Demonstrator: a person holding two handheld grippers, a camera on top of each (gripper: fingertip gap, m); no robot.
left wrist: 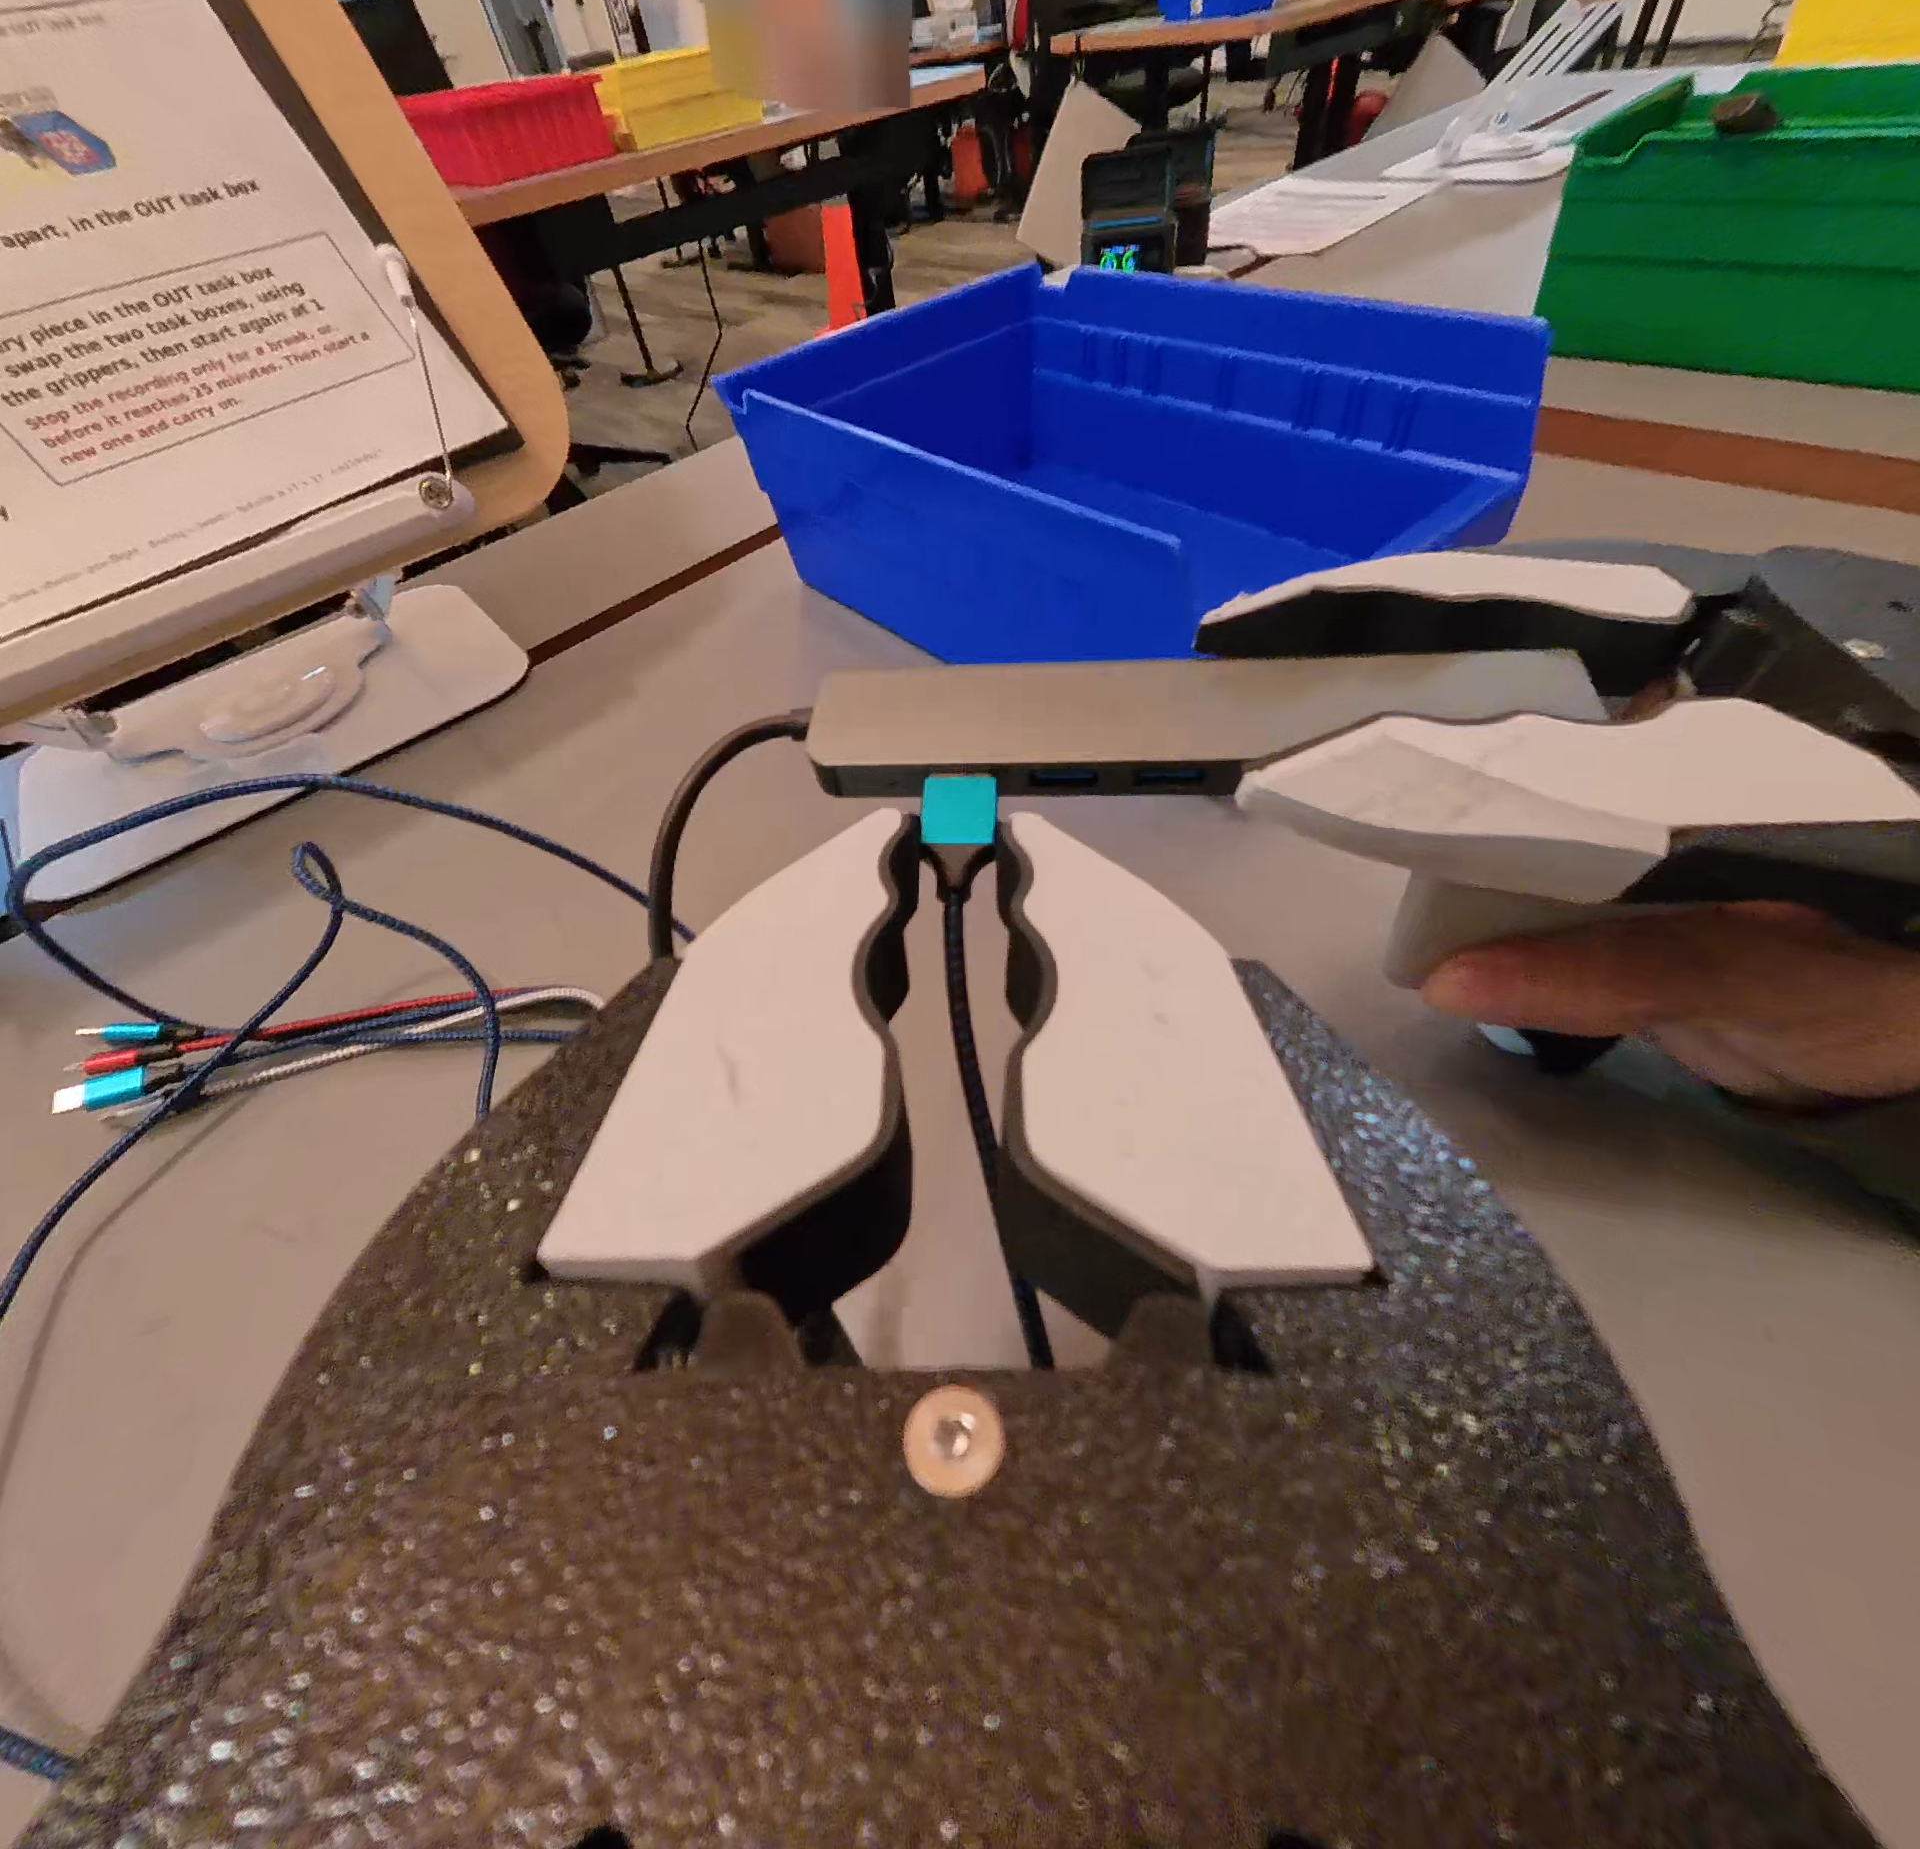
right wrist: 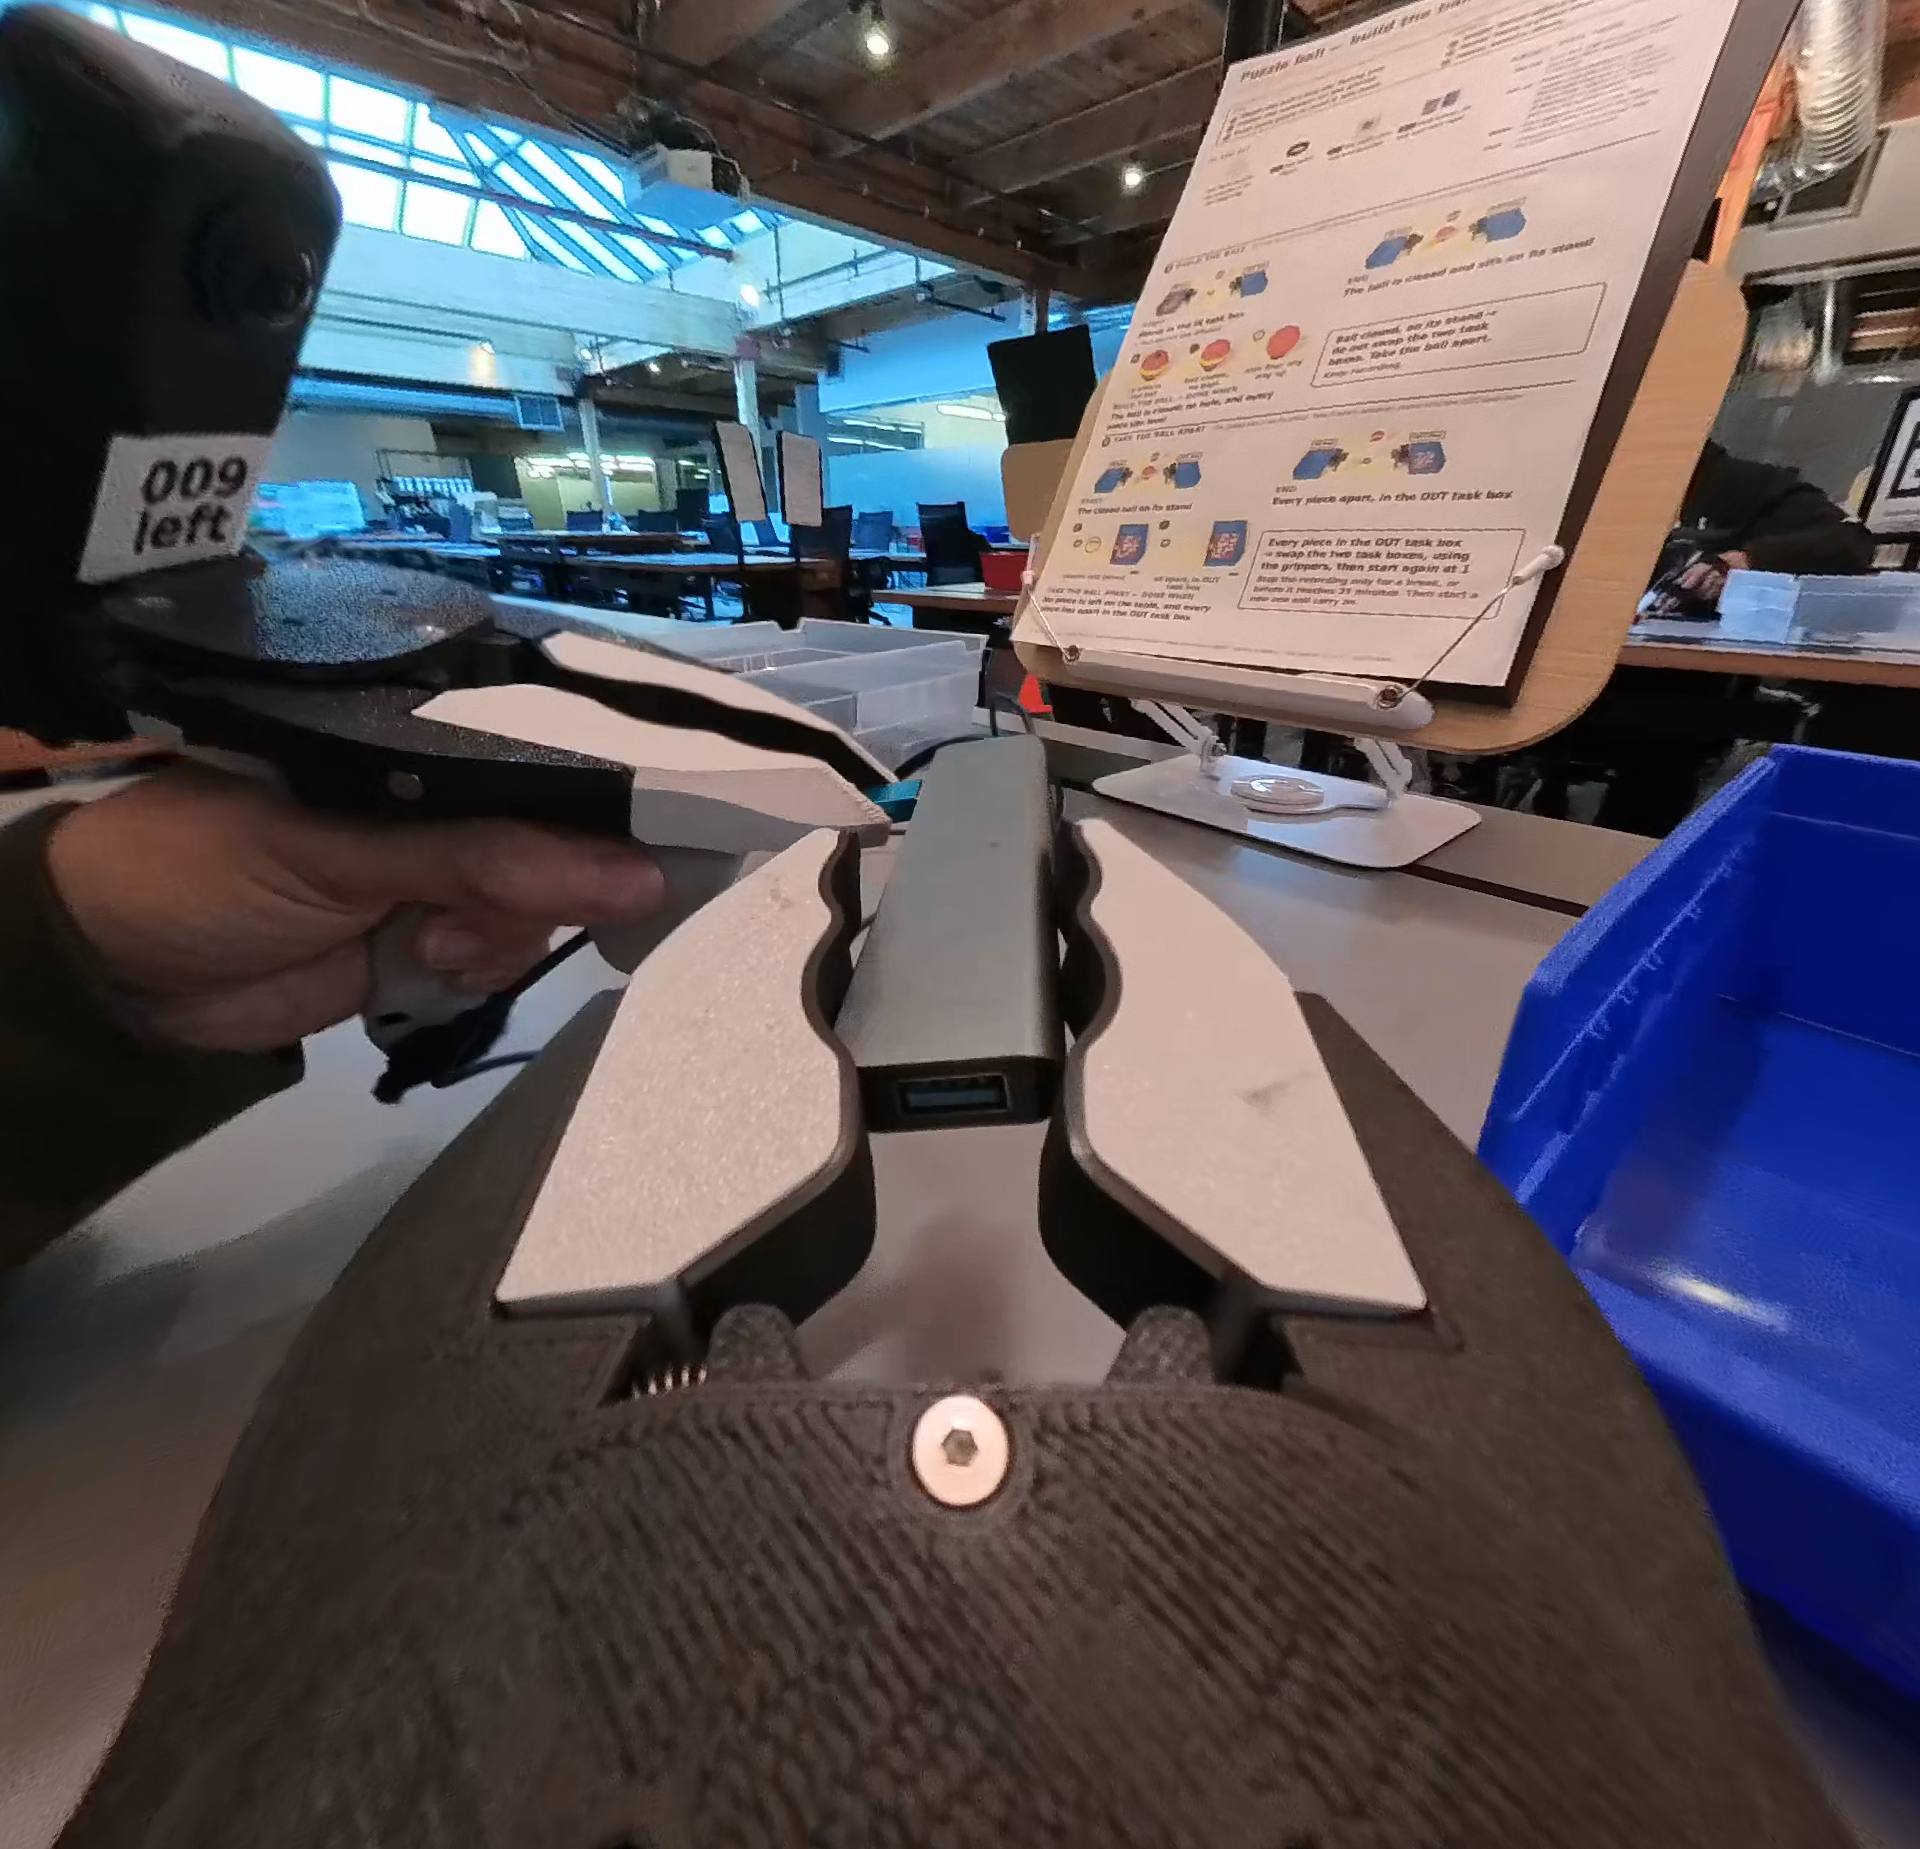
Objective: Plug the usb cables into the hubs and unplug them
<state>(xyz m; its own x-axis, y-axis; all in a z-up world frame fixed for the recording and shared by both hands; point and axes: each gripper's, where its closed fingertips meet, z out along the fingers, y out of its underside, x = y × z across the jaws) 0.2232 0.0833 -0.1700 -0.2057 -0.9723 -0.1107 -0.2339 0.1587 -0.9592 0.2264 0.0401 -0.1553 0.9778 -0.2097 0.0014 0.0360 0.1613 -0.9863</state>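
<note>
Lying at the far left of the left wrist view, a bundle of spare braided cables is spread over the grey table, with teal, red and silver connector ends gathered together near the base of a document stand on which a printed sheet is clipped. Towards the centre, the left gripper is seen with its fingers brought close together on the teal plug of a dark braided cable, which runs back between them. The plug is seated in a port on the long side of the grey USB hub, with two blue-lined ports left free just to its right. The hub's own black lead curves away from its left end. Behind the hub, a blue bin is placed on the table. At the right, the hub's other end is clamped between the fingers of the right gripper, which is narrowed onto the hub body and held by a hand. In the right wrist view, the hub is shown lengthwise between the right gripper fingers, raised off the table, with the left gripper meeting it from the left.
</note>
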